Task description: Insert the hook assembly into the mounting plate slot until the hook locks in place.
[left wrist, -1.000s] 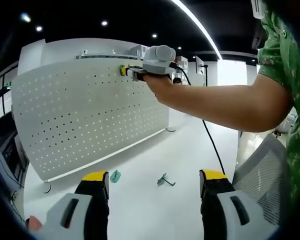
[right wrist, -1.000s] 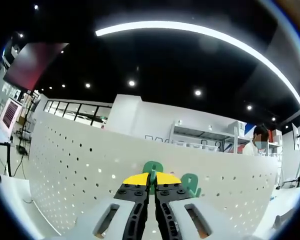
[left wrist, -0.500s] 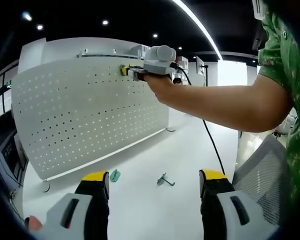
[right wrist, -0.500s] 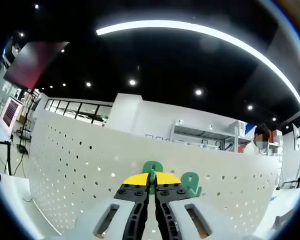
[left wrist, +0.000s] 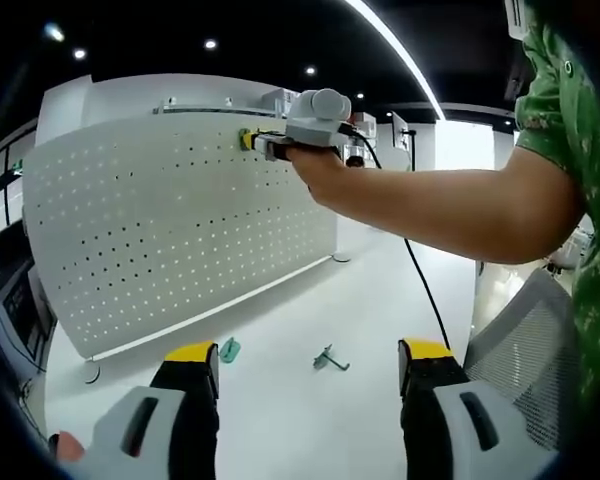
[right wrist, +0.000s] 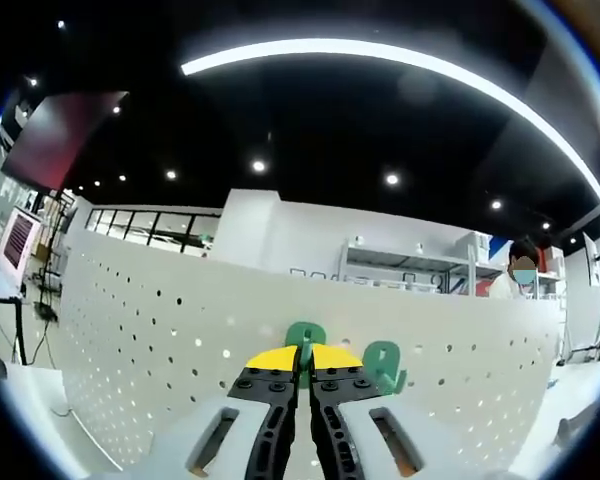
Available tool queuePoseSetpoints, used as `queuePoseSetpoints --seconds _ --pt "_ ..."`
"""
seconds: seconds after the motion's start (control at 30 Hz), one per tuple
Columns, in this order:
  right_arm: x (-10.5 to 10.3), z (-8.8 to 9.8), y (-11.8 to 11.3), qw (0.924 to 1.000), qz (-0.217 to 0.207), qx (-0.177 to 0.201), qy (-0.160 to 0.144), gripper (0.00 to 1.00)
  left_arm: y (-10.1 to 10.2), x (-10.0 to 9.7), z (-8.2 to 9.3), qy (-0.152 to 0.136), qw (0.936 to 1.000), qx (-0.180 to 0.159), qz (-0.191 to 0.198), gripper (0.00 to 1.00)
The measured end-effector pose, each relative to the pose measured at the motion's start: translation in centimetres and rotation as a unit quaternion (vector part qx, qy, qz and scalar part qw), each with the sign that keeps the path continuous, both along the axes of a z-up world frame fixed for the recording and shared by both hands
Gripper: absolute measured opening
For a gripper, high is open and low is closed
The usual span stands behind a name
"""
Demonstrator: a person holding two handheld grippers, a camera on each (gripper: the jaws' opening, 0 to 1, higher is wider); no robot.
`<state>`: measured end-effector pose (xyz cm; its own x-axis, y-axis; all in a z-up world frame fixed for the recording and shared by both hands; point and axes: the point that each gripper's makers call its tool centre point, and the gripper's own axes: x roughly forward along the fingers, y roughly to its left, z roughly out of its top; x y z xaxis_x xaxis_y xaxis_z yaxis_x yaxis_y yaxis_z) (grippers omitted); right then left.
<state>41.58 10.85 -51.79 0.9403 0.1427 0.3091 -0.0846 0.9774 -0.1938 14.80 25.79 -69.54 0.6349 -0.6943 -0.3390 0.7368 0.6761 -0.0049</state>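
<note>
Green hook (right wrist: 302,336) pinched in right tool (right wrist: 302,362) against pegboard (right wrist: 130,350) top; left tool (left wrist: 305,365) wide over bench (left wrist: 280,400), near loose hook (left wrist: 330,359).

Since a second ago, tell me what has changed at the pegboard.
Almost nothing. The right gripper stays shut on the green hook at the pegboard; its view shifted slightly, a camera move. The left gripper stays open, and two green hooks still lie on the table.
</note>
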Motion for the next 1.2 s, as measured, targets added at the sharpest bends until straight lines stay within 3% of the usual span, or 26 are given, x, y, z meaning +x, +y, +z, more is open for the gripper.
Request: queuePoseSetpoints --seconds 1.2 --pt "0.23 -0.42 0.27 0.9999 0.008 -0.008 0.005 0.07 0.05 0.05 -0.01 0.001 1.0000 -0.004 0.002 0.75"
